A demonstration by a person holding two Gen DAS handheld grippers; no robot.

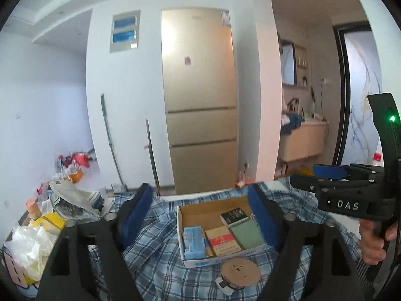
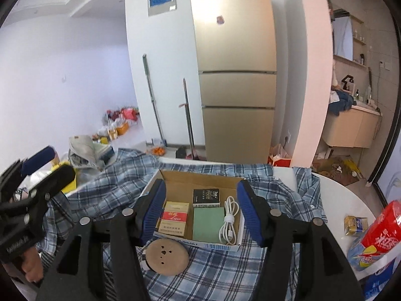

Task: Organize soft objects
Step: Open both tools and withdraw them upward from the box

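A blue plaid shirt (image 1: 155,263) (image 2: 213,276) lies rumpled over the table. On it stands an open cardboard box (image 1: 179,225) (image 2: 200,173) holding small packs, a green pad (image 2: 208,223) and a coiled white cable (image 2: 229,220). A round brown spool (image 1: 240,273) (image 2: 167,257) lies on the shirt in front of the box. My left gripper (image 1: 198,213) (image 2: 37,168) hovers above the shirt, open, nothing between its blue pads. My right gripper (image 2: 201,208) (image 1: 325,175) also hovers open over the box, gripping nothing.
A silver bag (image 1: 72,200), a yellow box (image 1: 50,222) and white plastic bags (image 1: 30,248) crowd the table's left side. A red packet (image 2: 383,228) and snack packs sit on the white tabletop (image 2: 333,195) at the right. Behind stand a gold fridge (image 1: 200,100) and broom handles.
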